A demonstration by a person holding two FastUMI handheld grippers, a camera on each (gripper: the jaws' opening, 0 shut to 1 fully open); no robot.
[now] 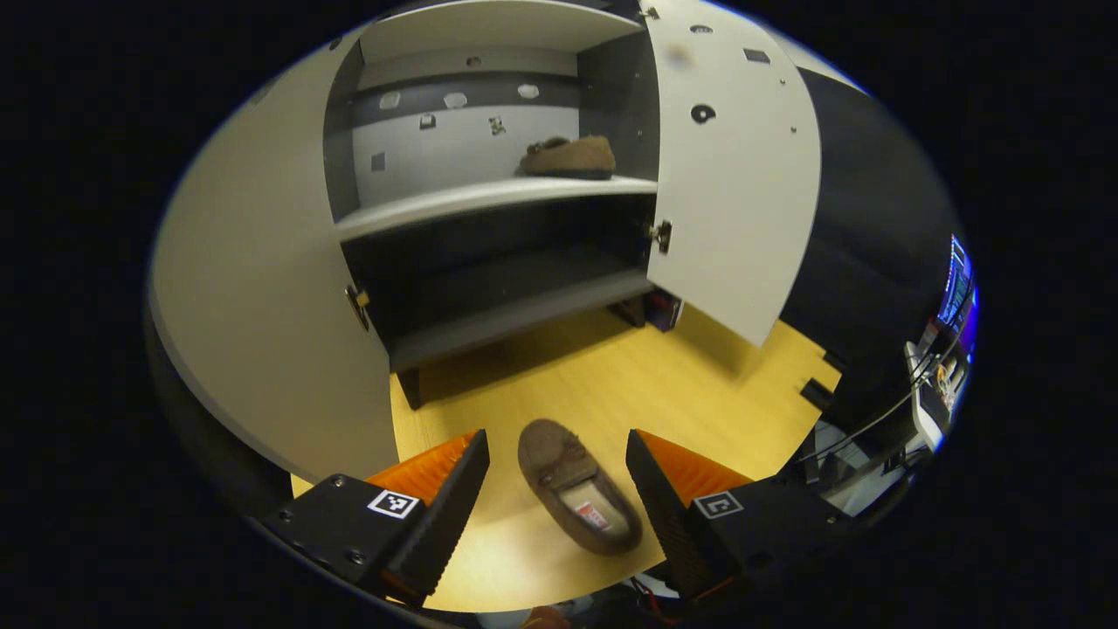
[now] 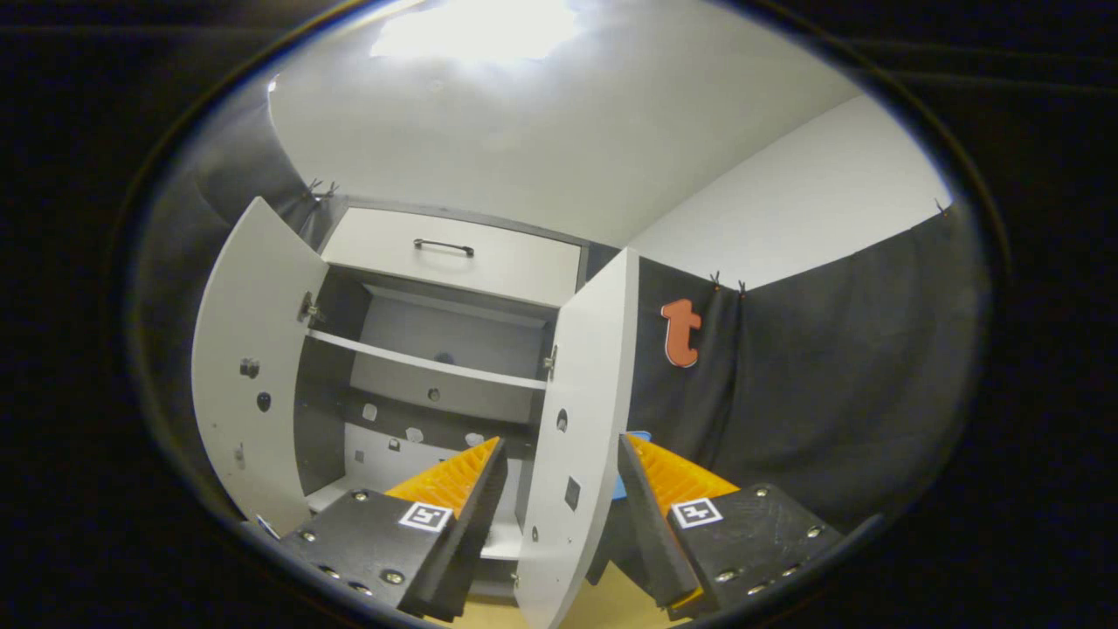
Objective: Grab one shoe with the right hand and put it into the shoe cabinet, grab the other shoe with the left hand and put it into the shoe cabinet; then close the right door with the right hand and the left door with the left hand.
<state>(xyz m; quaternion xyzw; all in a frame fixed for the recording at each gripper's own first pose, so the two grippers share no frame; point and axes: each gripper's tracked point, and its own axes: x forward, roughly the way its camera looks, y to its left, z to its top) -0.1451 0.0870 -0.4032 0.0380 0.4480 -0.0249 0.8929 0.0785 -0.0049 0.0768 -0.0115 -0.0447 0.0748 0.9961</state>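
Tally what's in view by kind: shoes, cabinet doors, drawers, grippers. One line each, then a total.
Shoes: 2, one on the shelf, one on the floor
Cabinet doors: 2, left, right
Drawers: 1
Grippers: 2, left, right
Total: 7

A pale wooden floor point(image 1: 603, 384) spreads in front of the booth's black cloth wall point(image 2: 830, 376). Above the cloth rises a plain white wall point(image 2: 812, 201), and over that a white ceiling point(image 2: 541, 131) with a bright light point(image 2: 476, 26).

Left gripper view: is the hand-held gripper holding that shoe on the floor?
No. The left hand-held gripper is open above the shoe, not touching it. The right hand-held gripper holds nothing either.
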